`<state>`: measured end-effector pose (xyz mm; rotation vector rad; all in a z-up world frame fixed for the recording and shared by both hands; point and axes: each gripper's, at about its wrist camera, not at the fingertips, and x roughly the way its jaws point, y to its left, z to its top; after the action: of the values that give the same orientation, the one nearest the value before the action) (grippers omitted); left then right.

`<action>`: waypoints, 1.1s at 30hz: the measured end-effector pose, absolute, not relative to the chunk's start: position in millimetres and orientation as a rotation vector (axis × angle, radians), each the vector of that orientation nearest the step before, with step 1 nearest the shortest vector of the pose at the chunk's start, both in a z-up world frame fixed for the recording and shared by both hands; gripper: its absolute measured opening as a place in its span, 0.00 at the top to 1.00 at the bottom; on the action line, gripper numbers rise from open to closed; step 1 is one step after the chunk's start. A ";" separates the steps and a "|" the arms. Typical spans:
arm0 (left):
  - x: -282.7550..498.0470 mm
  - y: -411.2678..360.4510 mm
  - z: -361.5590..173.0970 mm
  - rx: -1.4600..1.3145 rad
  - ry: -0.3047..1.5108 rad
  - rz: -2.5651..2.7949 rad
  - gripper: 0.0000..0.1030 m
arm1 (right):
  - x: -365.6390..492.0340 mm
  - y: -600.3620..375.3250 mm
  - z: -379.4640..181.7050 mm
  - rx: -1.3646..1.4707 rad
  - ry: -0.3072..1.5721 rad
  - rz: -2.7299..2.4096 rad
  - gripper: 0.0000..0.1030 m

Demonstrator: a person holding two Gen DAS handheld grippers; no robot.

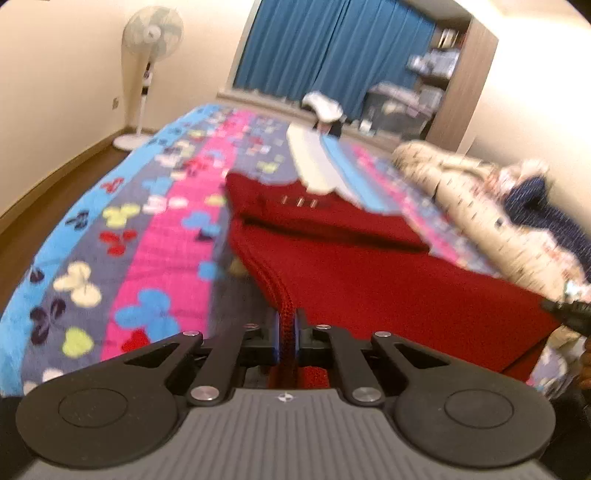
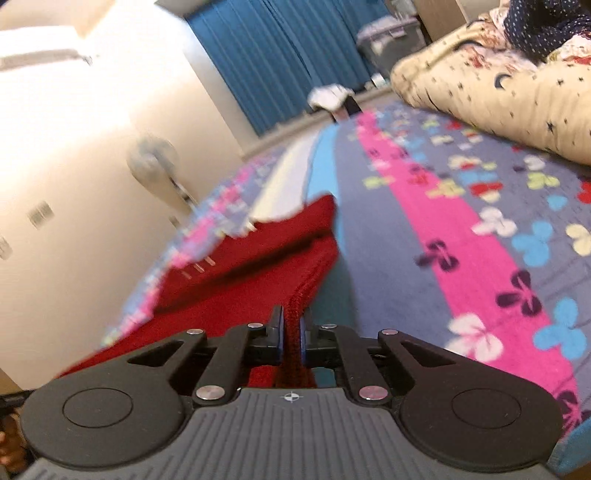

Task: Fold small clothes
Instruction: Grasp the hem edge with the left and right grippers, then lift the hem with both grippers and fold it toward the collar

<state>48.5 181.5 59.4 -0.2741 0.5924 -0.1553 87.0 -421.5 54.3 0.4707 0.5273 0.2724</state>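
Grippers first, nearest the cams. Left gripper (image 1: 287,332) is clamped on the ribbed edge of the red knit garment (image 1: 369,280), cloth bunched between the blue pads, jaws nearly together w/ only knit between. Right gripper (image 2: 291,332) does the same on the garment's opposite ribbed edge (image 2: 295,306). My read: two pinches on one hem so the edge stays taut and square while it's carried over, rather than dragging one corner and skewing the fold.

Garment rel. to the bedspread (image 1: 166,229): near part is lifted off it in the grippers, far part w/ the small pale buttons (image 1: 299,202) lies flat on it. A dark crease runs across the garment just beyond the lifted part, so prob. mid-fold, near hem being brought toward the button end. Both views are motion-blurred, so exact overlap can't be judged.

Beyond the garment on the bedspread: a white and light-blue striped cloth (image 1: 325,166), its near end touching or overlapping the red far edge. Can't tell which. Right of the garment, at the bedspread's side: a cream star-print quilt (image 2: 498,92) bundled up, w/ a navy dotted cloth (image 2: 543,26) on top, likely pushed aside to leave folding room.

Farthest: standing fan (image 1: 151,37) left of the bed, blue curtain (image 1: 332,48) behind it.
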 end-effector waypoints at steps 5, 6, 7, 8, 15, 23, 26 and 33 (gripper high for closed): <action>28.0 202.3 99.1 -0.338 0.523 -0.210 0.94 | 59.7 -429.5 85.8 0.526 0.432 0.325 0.94; 22.7 206.7 105.2 -0.342 0.517 -0.217 0.94 | 52.6 -431.8 91.0 0.533 0.414 0.331 0.94; 16.2 212.6 113.3 -0.361 0.517 -0.227 0.94 | 43.2 -436.7 97.2 0.544 0.397 0.340 0.94; 9.6 220.1 120.7 -0.399 0.517 -0.244 0.94 | 35.9 -440.9 102.7 0.559 0.387 0.349 0.94; -1.8 261.4 150.6 -0.546 0.466 -0.268 0.94 | -4.1 -471.8 122.8 0.657 0.292 0.394 0.94; 160.8 256.5 102.4 -0.473 0.637 -0.166 0.94 | 152.1 -472.8 72.5 0.705 0.554 0.218 0.94; 245.6 258.1 75.6 -0.429 0.718 -0.123 0.94 | 236.6 -465.5 58.3 0.673 0.644 0.165 0.94; 332.6 294.0 19.1 -0.583 0.848 0.009 0.87 | 319.2 -449.5 11.0 0.598 0.757 -0.034 0.83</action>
<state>332.6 294.0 19.1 -0.5832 0.8485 0.0087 319.2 -449.5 11.0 0.5981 0.7569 -0.0339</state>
